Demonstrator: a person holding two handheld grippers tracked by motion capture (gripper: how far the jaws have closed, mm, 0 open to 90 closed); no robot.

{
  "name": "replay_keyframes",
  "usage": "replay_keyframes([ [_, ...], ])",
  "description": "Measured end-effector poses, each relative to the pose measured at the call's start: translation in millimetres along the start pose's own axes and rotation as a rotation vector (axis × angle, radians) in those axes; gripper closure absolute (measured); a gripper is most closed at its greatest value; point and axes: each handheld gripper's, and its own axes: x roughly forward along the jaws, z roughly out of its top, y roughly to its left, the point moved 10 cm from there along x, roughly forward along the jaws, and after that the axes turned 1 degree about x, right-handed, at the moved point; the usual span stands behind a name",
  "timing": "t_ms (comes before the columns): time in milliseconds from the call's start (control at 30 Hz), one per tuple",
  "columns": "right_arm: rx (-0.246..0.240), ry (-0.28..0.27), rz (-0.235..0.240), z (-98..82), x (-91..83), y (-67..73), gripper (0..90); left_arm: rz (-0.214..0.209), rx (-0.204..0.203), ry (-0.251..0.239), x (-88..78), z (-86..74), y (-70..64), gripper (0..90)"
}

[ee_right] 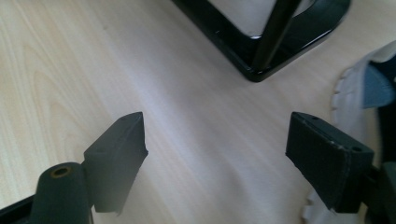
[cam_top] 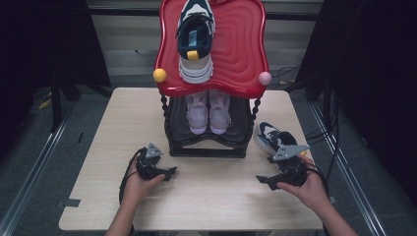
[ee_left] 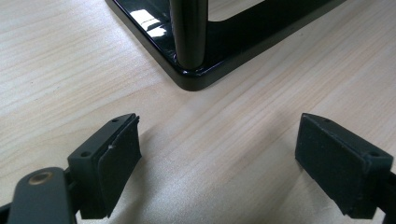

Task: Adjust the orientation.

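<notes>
A pale wooden table (cam_top: 123, 147) carries a two-tier shoe rack with a glossy black base frame (cam_top: 206, 147), twisted black posts and a wavy red plastic top tray (cam_top: 241, 49). On that tray sits a navy-and-white sneaker with a yellow heel tab (cam_top: 195, 39); its mate, a second navy-and-white sneaker (cam_top: 269, 135), lies on the table just beside the rack's right foot, and it looks like the shoe in hand. A pair of pale pink sneakers (cam_top: 208, 112) fills the lower shelf. The right gripper (cam_top: 263, 180) hangs near that loose sneaker with its jaws spread wide and nothing between them; in the right gripper view the shoe's white sole (ee_right: 348, 93) lies just outside the right-hand pad. The left gripper (cam_top: 172, 171) rests released near the rack's front left corner (ee_left: 194, 77), its pads (ee_left: 116, 154) empty over bare wood. The likely trouble is a grasp that closes on the soft upper rather than the firm sole, letting the shoe twist or drop; a lift close to the post could also knock the rack and shake the sneaker off the top tray. Open room lies in front of the rack and to the left; to the right, the sneaker sits near the table edge, so a nudge outward could send it off.
</notes>
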Motion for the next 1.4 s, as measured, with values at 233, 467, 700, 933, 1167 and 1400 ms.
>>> replay_keyframes([
  [233,0.012,-0.010,-0.067,12.5,-17.3,-30.3,19.5,0.000,0.000,0.000,0.0,0.0,0.0,13.6],
  [467,0.032,0.007,-0.111,9.7,-21.7,-54.8,19.5,0.001,0.001,0.001,0.0,0.0,0.2,13.6],
  [700,0.039,0.058,-0.104,-4.3,-16.0,-58.1,25.4,0.001,0.001,0.001,0.0,-0.1,0.2,13.6],
  [933,0.034,0.059,-0.115,-8.5,-15.4,-55.7,31.1,0.001,0.001,0.001,0.0,-0.1,0.2,13.6],
  [1167,0.035,0.040,-0.073,-2.2,-19.2,-46.7,39.5,0.001,0.000,0.001,0.0,0.0,0.2,13.6],
  [1400,-0.037,0.081,-0.072,2.0,-17.6,-30.7,38.1,0.001,0.001,0.001,0.0,-0.1,0.2,13.6],
])
